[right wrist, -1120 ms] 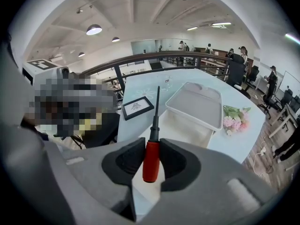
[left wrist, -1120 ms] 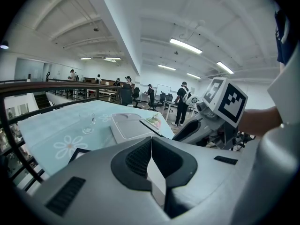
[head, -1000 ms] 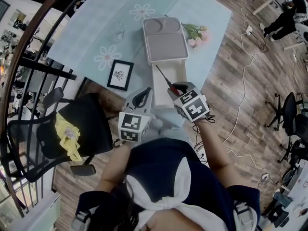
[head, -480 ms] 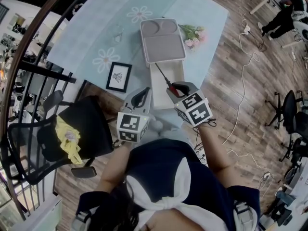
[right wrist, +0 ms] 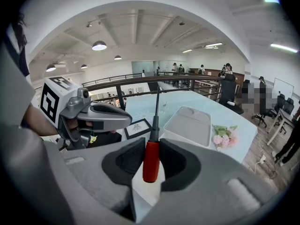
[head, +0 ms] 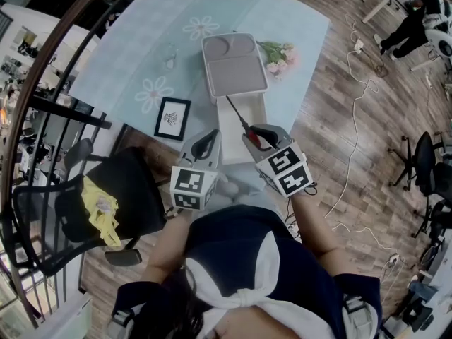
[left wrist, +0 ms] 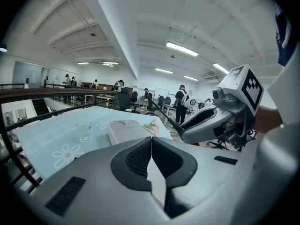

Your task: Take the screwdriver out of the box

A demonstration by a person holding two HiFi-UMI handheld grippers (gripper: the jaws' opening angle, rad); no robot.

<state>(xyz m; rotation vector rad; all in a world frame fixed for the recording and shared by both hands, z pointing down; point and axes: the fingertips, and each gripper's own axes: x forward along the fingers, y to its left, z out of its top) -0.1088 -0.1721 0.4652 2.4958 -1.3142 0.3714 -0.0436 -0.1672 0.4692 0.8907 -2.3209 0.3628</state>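
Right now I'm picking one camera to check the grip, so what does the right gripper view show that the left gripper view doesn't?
Only the right gripper view: the right gripper with its fingers clamped on the red handle of the screwdriver, plus the framed picture and the left gripper from outside.
Only the left gripper view: the left gripper's own fingers closed together with nothing between them, and the right gripper seen from the side.
Both: the screwdriver's dark shaft, the grey box lid, the pink flowers and the table.
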